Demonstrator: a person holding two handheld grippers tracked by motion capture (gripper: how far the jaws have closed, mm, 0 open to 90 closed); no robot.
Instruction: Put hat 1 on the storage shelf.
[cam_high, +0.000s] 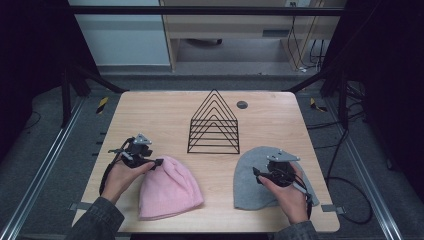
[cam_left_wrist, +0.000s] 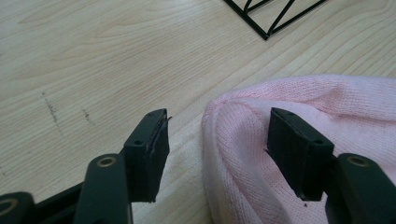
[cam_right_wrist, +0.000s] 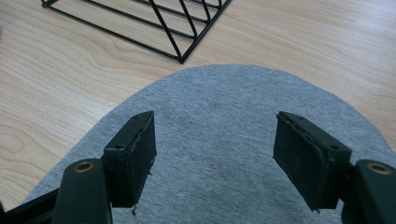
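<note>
Looking down from the high view, the left gripper (cam_high: 159, 162) sits at the lower left of the wooden table (cam_high: 160, 115), held in the person's left hand (cam_high: 120, 177), its black tips at the upper left edge of the pink beanie (cam_high: 170, 190). That hat lies flat, left of centre and near the bottom edge of the frame. In the left gripper view the jaws stand apart with the hat's folded edge between them: the right pad (cam_left_wrist: 294, 149) rests against the pink knit, while the left pad (cam_left_wrist: 149, 149) is over bare wood, a gap showing between it and the cloth. So nothing is clamped yet.

At the middle of the frame, farther back on the table, stands the black wire rack (cam_high: 214, 125), a row of triangular frames, upright and well apart from both hats. A small dark round cap (cam_high: 242, 104) is set into the tabletop just to the upper right of the rack.

Toward the lower right lies the grey beanie (cam_high: 247, 180), also flat, with the right gripper (cam_high: 257, 174) above it in the person's right hand (cam_high: 290, 192). In the right gripper view its jaws are spread wide over the grey cloth, both pads clear of any fold, gripping nothing; the rounded crown of the hat points toward a corner of the rack in the upper part of that frame.
</note>
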